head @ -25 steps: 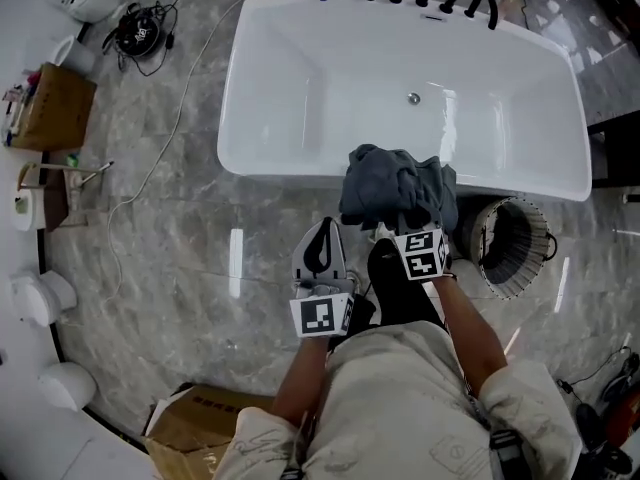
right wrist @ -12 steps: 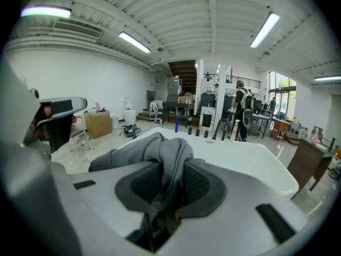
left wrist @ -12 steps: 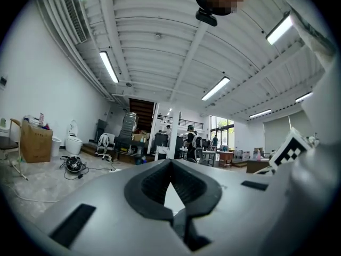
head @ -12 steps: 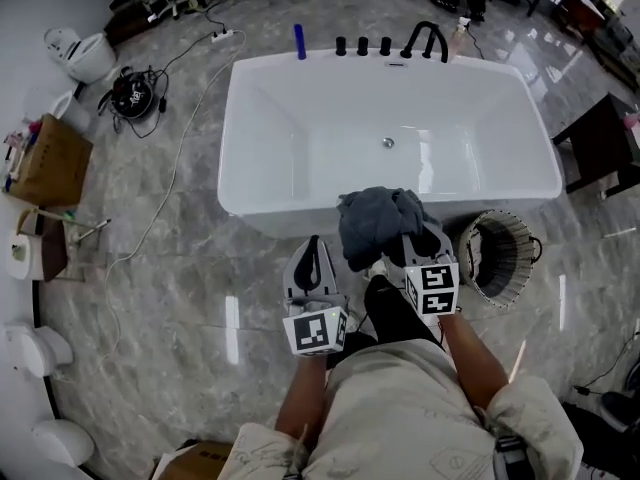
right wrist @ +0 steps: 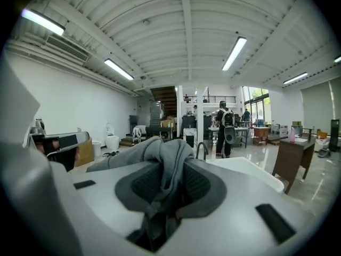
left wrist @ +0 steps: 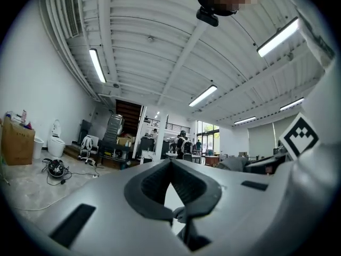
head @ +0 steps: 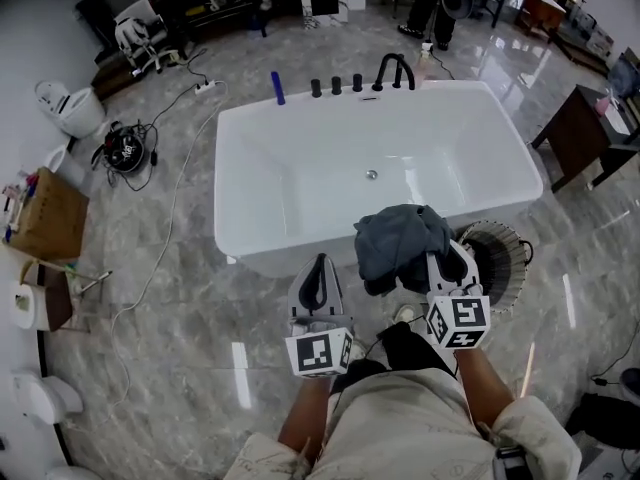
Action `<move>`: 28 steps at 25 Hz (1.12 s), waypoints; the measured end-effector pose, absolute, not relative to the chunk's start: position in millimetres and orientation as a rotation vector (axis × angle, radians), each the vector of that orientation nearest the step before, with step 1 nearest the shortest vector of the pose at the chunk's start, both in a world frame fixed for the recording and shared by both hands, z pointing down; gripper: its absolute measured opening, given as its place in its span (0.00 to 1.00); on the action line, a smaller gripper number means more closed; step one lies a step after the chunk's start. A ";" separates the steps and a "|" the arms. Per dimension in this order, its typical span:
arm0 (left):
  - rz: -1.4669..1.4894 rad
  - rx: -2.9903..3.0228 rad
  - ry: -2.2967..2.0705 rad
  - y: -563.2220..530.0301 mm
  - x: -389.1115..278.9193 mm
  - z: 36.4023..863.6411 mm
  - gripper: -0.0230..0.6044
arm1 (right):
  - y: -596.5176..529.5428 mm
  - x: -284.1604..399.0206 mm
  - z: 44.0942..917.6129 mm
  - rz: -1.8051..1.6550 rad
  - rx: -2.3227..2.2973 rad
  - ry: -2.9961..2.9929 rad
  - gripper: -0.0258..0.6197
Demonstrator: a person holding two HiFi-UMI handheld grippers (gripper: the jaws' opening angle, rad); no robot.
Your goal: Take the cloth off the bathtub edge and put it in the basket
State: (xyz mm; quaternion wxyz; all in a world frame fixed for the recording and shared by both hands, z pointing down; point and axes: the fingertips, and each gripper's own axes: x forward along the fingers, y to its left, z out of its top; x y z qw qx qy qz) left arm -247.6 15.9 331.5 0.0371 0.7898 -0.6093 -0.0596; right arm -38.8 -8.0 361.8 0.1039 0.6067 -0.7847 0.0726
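A grey cloth [head: 398, 243] hangs bunched from my right gripper [head: 443, 264], which is shut on it just in front of the white bathtub's [head: 232, 173] near edge. In the right gripper view the cloth [right wrist: 160, 156] is pinched between the two dark pads of the right gripper [right wrist: 170, 183] and drapes over them. The round wire basket [head: 507, 249] stands on the floor right of the cloth, partly hidden by cloth and gripper. My left gripper [head: 318, 268] is held beside it to the left, shut and empty; in its own view the left gripper [left wrist: 170, 169] points up at the ceiling.
Black taps [head: 392, 69] line the tub's far rim. A dark side table [head: 585, 128] stands at the right. Cables [head: 125, 150], a cardboard box [head: 42, 213] and a toilet [head: 65, 108] lie along the left. The person's legs are below the grippers.
The right gripper has carried the cloth off the tub edge and closer to the basket. The head view has pulled back. The left gripper stays beside it.
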 end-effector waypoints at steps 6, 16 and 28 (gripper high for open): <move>-0.195 2.520 -1.814 8.5 -209.8 302.0 0.03 | 4.5 11.2 324.9 0.152 1.958 -2.308 0.16; -0.194 2.659 -1.662 -3.0 -92.2 282.6 0.03 | 22.1 128.6 299.7 0.086 2.166 -2.207 0.16; -0.143 2.797 -1.447 -10.8 79.4 273.7 0.03 | 55.6 298.7 285.6 0.061 2.383 -2.029 0.16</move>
